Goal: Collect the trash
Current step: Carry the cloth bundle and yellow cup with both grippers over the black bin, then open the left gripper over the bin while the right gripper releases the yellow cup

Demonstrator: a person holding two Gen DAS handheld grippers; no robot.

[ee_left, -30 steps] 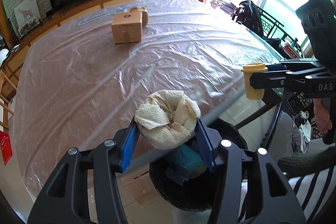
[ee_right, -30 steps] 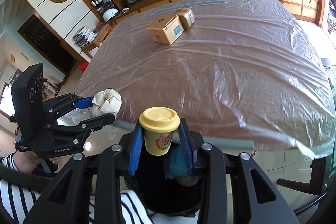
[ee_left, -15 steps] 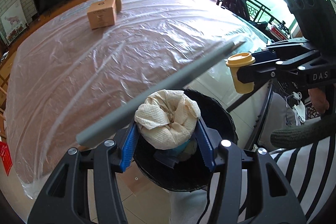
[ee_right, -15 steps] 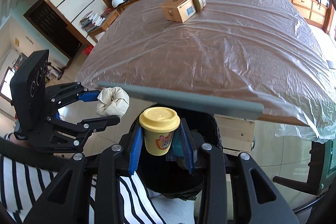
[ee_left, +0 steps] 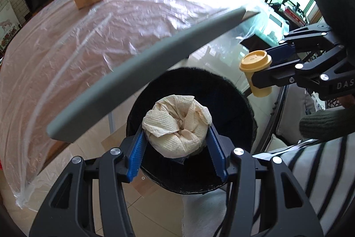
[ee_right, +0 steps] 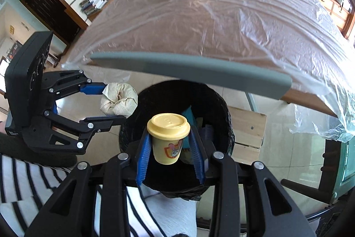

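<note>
left gripper (ee_left: 176, 144) clamped on paper wad (ee_left: 177, 123) | black bin (ee_left: 233, 90) mouth right under it | right gripper (ee_right: 169, 158) clamped on upright yellow cup (ee_right: 168, 140), over same bin | both set to drop straight down, left looks more centred

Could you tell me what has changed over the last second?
Both grippers moved back off the plastic-covered table and now hover over the black trash bin. The left gripper still clamps the crumpled paper-towel wad; the right gripper still clamps the yellow lidded cup. Nothing was released.
</note>
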